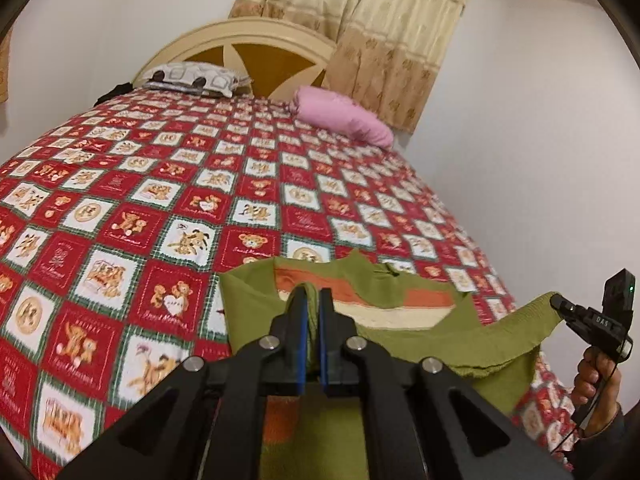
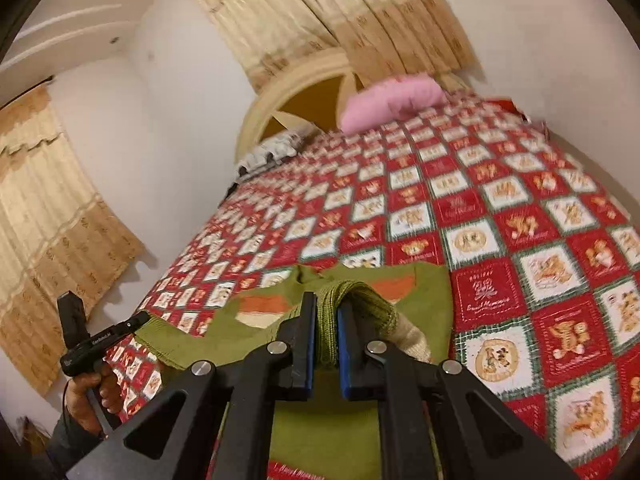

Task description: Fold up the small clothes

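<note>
A small green knit sweater (image 1: 404,344) with orange and cream stripes lies at the near edge of the bed, partly lifted. My left gripper (image 1: 313,300) is shut on a fold of its green fabric. My right gripper (image 2: 326,312) is shut on a bunched ribbed green edge of the sweater (image 2: 424,292). The right gripper also shows in the left wrist view (image 1: 560,304), holding the sweater's edge raised at the right. The left gripper also shows in the right wrist view (image 2: 138,320), pinching the sweater's far left edge.
The bed carries a red, white and green teddy-bear quilt (image 1: 168,184). A pink pillow (image 1: 344,114) and a patterned pillow (image 1: 192,78) lie by the cream headboard (image 1: 256,46). Beige curtains (image 1: 360,12) hang behind. White walls flank the bed.
</note>
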